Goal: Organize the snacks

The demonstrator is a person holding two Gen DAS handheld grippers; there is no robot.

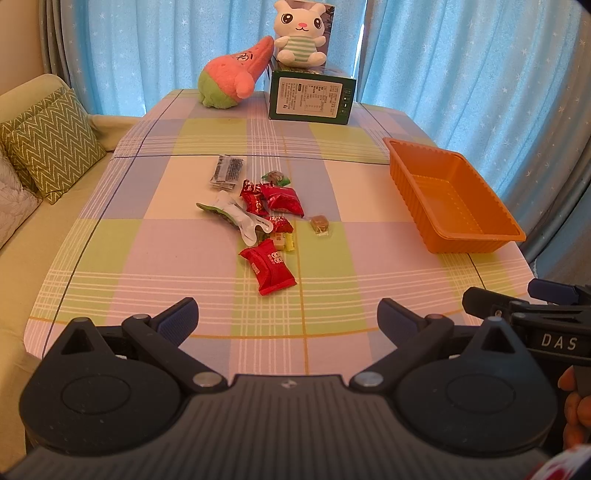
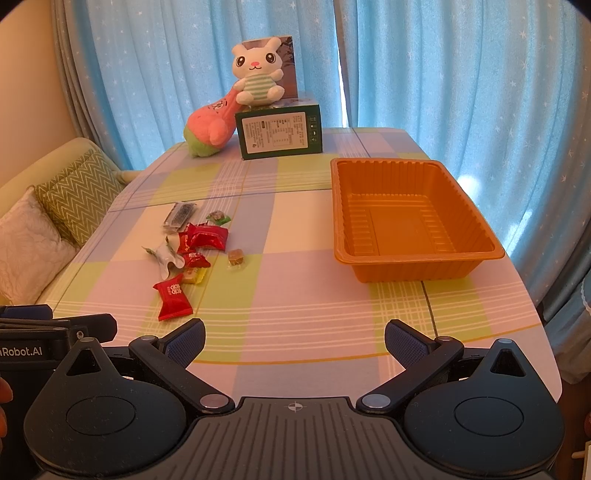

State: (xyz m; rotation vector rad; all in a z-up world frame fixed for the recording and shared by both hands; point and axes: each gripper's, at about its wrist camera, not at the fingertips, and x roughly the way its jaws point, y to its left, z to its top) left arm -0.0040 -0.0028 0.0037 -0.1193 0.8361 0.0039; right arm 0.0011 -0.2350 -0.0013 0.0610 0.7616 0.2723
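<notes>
Several wrapped snacks (image 1: 266, 210) lie in a loose pile mid-table: red packets, a black sachet (image 1: 226, 171), a white-green wrapper, a brown candy (image 1: 320, 223). The nearest red packet (image 1: 269, 266) lies closest to my left gripper (image 1: 287, 315), which is open and empty near the front edge. An empty orange tray (image 1: 454, 199) stands to the right. In the right wrist view the pile (image 2: 192, 247) is left of centre and the tray (image 2: 410, 221) is ahead. My right gripper (image 2: 294, 338) is open and empty, well short of both.
A green box (image 1: 310, 96) with a white plush rabbit (image 1: 300, 33) on it and a pink-green plush (image 1: 231, 79) stand at the table's far edge. A sofa with cushions (image 1: 48, 144) is on the left. Blue curtains hang behind.
</notes>
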